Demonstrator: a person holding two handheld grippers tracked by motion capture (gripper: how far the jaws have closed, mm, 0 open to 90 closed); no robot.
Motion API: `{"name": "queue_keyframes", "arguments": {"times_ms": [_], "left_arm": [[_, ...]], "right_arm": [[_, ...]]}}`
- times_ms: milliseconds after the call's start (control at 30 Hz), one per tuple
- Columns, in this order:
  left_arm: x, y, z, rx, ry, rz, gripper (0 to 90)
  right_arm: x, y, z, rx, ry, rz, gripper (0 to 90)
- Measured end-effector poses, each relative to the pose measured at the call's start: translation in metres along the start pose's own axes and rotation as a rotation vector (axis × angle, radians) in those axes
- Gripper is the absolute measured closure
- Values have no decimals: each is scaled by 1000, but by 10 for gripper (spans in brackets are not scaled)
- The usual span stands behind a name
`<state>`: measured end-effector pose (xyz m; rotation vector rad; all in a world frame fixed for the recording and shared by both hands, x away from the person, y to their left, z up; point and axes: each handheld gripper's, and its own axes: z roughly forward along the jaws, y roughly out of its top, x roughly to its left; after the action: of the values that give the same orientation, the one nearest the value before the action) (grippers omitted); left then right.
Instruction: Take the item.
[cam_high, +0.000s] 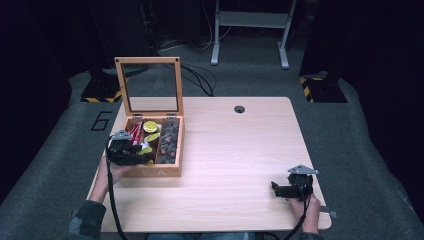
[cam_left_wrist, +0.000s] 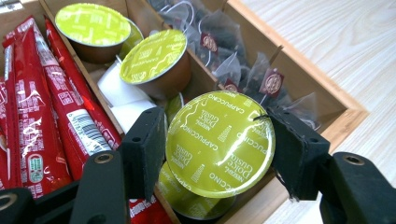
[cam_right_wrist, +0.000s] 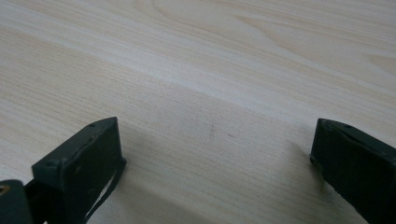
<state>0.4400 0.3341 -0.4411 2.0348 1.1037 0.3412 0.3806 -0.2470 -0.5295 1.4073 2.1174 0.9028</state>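
A wooden box (cam_high: 177, 145) with its glass lid (cam_high: 150, 85) raised stands at the table's left. In it lie red sachets (cam_left_wrist: 42, 121), green-topped cappuccino capsules (cam_left_wrist: 156, 58) and dark tea bags (cam_left_wrist: 233, 70). My left gripper (cam_high: 134, 154) hovers over the box's near end. Its jaws are shut on one cappuccino capsule (cam_left_wrist: 219, 142), gripping it by the sides just above the others. My right gripper (cam_high: 285, 190) rests near the table's front right, open, with bare wood (cam_right_wrist: 210, 130) between its jaws.
The wooden table (cam_high: 240, 150) has a round cable hole (cam_high: 239, 109) near its far edge. Beyond it stand a white frame's legs (cam_high: 250, 30) and cables on grey carpet. Yellow-black striped bases (cam_high: 102, 92) flank the table at the back.
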Motion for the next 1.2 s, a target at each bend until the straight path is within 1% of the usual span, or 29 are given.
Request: {"name": "queue_keyframes", "arguments": {"times_ms": [33, 133, 167, 200, 233, 333, 367, 467, 500, 633, 700, 733, 933, 1033, 1200], "left_arm": [[-1, 0, 0, -12, 11, 1, 397], [-2, 1, -2, -22, 5, -3, 397], [-3, 2, -4, -23, 8, 1, 397], [-4, 2, -4, -35, 11, 1, 398], [-4, 3, -6, -31, 9, 5, 398], [-6, 5, -9, -44, 11, 11, 398], [-8, 6, -10, -50, 17, 11, 398], [-9, 7, -11, -51, 11, 15, 398], [-10, 9, -13, -63, 17, 16, 398], [-14, 13, -16, -79, 15, 30, 398], [-17, 15, -17, -87, 12, 30, 398], [-18, 16, -18, -86, 11, 38, 398], [-25, 23, -17, -81, 2, 45, 399], [-31, 28, -17, -86, 1, 57, 399], [-36, 32, -18, -90, -2, 69, 399]], "right_arm": [[0, 0, 0, 0, -1, -2, 13], [0, 0, 0, 1, -3, -2, 13], [0, 0, 0, 0, -1, -2, 13], [0, 0, 0, -1, 1, 1, 13], [0, 0, 0, 0, -1, -2, 13], [0, 0, 0, 0, -1, -2, 13], [0, 0, 0, 1, -1, -2, 13], [0, 0, 0, 0, -2, -2, 13], [0, 0, 0, 0, -2, -2, 13], [0, 0, 0, 0, 0, -1, 13], [0, 0, 0, 0, -2, -2, 13], [0, 0, 0, -1, -1, -3, 13], [0, 0, 0, 0, 0, -3, 14], [0, 0, 0, -1, 1, -3, 14], [0, 0, 0, -2, 3, 0, 15]]}}
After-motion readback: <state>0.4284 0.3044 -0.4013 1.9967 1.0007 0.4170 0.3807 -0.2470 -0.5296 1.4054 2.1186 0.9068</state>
